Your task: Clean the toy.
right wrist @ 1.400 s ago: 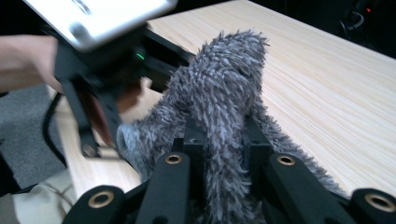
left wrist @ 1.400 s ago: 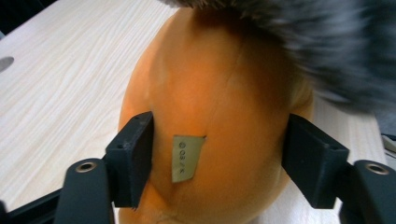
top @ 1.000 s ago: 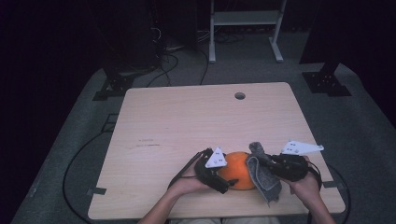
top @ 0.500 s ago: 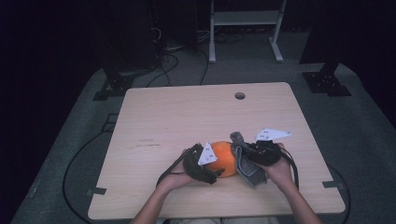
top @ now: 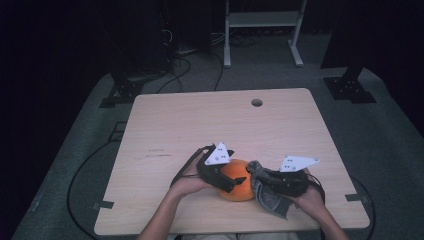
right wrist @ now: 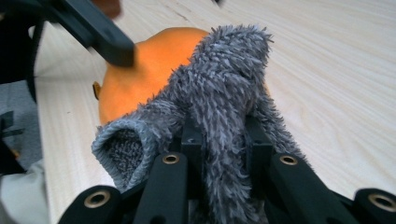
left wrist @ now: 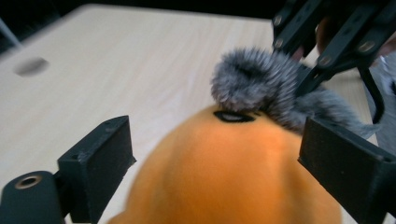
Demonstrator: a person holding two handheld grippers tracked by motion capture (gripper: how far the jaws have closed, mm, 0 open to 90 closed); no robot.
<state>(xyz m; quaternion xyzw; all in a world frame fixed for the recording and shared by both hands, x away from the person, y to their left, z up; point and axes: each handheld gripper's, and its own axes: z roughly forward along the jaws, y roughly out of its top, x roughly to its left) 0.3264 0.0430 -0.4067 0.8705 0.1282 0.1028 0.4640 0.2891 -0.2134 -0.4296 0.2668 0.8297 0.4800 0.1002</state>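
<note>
Ball: an orange ball sits on the table near the front edge, a little right of centre — smooth, matte, round, with a small dark-ringed mark on its skin.
Cloth: a grey cloth, shaggy on one face and knitted on the other, is bunched against the ball's right side; a rolled tuft rests on the ball's top.
Left gripper: the left gripper straddles the ball from the left. Its jaws have just been opening; in the left gripper view the ball bulges between the two black blocks, gaps showing on both sides, so they stand apart around it, not pressing.
Right gripper: the right gripper comes in from the right with its jaws clamped together on a fold of the cloth.
Edges: both hands work close to the near rim; the cloth's tail hangs toward that rim.
Open room: the far half of the tabletop — pale wood grain, flat — lies bare up to a round cable hole near the back edge.
Floor: grey carpet, cables trailing at the left.
</note>
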